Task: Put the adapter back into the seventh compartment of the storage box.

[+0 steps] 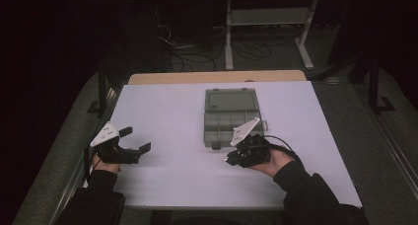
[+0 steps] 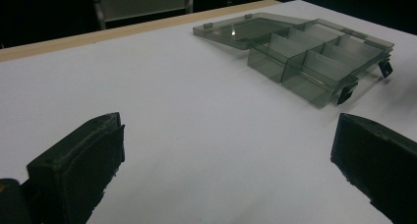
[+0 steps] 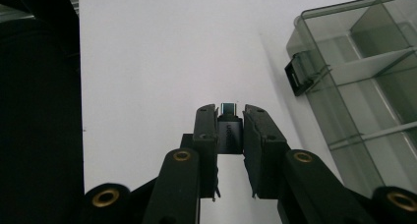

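Grey adapter pinched in right claw, beside open organizer box

- The room is dim; beyond the white table the high view falls off into near black, with only a pale shelf frame faintly lit.
- The table top is the brightest surface, evenly lit and free of glare, with soft, weak shadows.
- The high view is slightly grainy and soft.
- In the left gripper view the clear compartment box catches faint reflections on its lid.
- Close black jaws show little surface detail.
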Demonstrator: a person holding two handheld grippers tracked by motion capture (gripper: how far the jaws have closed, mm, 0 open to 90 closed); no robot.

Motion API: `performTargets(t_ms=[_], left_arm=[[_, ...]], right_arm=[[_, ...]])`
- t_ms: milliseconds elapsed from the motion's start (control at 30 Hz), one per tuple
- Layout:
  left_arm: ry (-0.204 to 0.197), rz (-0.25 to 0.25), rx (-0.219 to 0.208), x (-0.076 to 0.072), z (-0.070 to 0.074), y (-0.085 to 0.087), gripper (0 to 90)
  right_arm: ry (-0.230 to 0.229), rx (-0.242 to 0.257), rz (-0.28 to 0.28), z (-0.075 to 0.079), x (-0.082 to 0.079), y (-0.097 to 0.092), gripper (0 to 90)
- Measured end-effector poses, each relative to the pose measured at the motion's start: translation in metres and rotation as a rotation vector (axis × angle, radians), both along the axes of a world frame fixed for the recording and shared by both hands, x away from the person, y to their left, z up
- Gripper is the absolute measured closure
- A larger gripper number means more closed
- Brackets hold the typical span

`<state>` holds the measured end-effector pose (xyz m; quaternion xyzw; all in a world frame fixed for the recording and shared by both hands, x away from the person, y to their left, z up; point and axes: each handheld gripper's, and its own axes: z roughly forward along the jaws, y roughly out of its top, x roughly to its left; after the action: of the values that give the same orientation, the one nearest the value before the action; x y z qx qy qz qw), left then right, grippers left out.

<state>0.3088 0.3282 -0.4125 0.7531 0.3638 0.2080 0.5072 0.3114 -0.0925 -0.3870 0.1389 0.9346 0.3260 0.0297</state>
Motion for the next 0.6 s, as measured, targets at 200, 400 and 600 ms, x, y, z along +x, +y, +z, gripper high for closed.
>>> performTargets(t_ms=[200, 400, 600], left_arm=[[0.000, 0.001, 0.000, 0.000, 0.000, 0.000, 0.0], [0.000, 0.000, 0.000, 0.000, 0.000, 0.000, 0.0], [-0.001, 0.002, 0.000, 0.000, 0.000, 0.000, 0.0]], right_arm=[[-0.008, 0.009, -0.017, 0.004, 0.004, -0.004, 75.1], [-0.013, 0.015, -0.033, 0.009, 0.008, -0.009, 75.1], [-0.011, 0.022, -0.047, 0.011, 0.012, -0.013, 75.1]])
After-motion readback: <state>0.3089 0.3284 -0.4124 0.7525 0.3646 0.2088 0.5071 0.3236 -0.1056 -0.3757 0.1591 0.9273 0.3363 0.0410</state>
